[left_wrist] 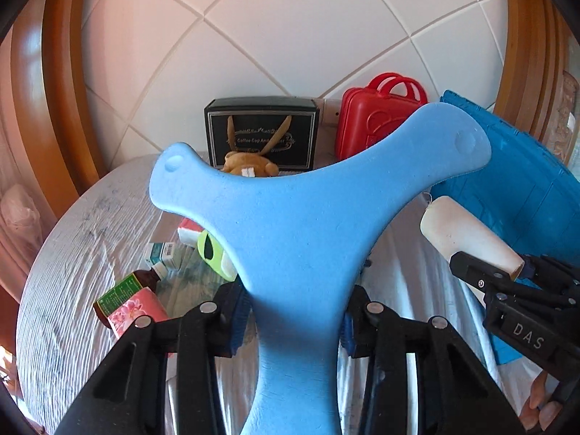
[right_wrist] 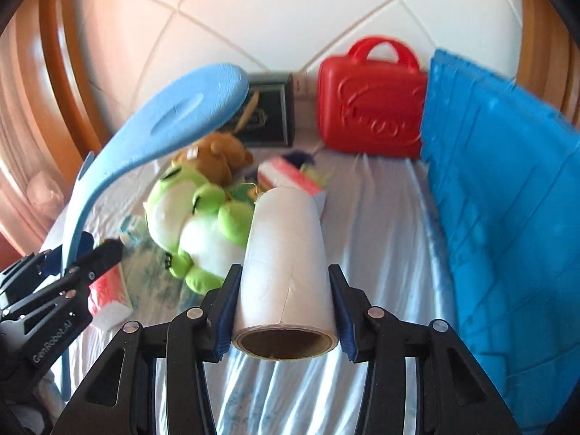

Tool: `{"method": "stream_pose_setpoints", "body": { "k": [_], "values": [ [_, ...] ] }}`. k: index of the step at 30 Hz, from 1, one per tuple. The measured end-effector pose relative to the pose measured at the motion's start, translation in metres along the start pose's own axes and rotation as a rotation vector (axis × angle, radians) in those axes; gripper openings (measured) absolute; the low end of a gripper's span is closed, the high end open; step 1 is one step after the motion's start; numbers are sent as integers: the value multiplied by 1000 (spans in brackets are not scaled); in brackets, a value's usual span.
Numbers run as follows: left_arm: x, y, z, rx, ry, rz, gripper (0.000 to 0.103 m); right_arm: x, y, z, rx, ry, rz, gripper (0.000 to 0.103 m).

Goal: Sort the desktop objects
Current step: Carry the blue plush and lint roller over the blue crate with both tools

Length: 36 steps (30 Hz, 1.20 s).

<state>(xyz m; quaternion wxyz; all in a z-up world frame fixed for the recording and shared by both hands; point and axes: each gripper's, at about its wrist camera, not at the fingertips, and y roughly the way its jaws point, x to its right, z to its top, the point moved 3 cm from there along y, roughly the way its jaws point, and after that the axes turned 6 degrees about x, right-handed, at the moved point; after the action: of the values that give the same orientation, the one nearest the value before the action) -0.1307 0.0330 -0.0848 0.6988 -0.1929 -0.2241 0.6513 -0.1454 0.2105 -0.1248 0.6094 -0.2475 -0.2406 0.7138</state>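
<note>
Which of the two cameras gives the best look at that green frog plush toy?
The right wrist view: the green frog plush toy lies there nearly whole, face, belly and feet showing. In the left wrist view only a sliver of it peeks out beside the blue foam piece that the left gripper holds.

Bare cloth [right_wrist: 380, 224] mid-table — blue crate [right_wrist: 507, 217] (right) walls it

Both views are bright with soft daylight. A warm pink cast tints the tiled wall [left_wrist: 290, 36] at upper left. Fisheye distortion bends the wooden frame [left_wrist: 61, 108] and darkens the corners. The right wrist view is slightly motion-blurred, softening the red case [right_wrist: 369, 108].
</note>
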Motion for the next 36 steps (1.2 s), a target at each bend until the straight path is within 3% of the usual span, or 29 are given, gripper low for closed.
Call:
{"method": "stream_pose_setpoints", "body": {
  "k": [9,18,27,32,36],
  "values": [
    [83,-43,51,134,60,-120,39,54,-115,51,225,18,-95,45],
    [219,-67,98,205,125,-285,40,173,-194,68,317,96,-269,45],
    [359,-68,110,115,206,-425,39,295,-226,48,276,161,-445,45],
    [408,-60,108,73,243,-432,39,337,-225,30,253,178,-490,45],
    [434,-45,99,32,272,-394,40,359,-226,24,249,196,-513,45]
  ]
}}
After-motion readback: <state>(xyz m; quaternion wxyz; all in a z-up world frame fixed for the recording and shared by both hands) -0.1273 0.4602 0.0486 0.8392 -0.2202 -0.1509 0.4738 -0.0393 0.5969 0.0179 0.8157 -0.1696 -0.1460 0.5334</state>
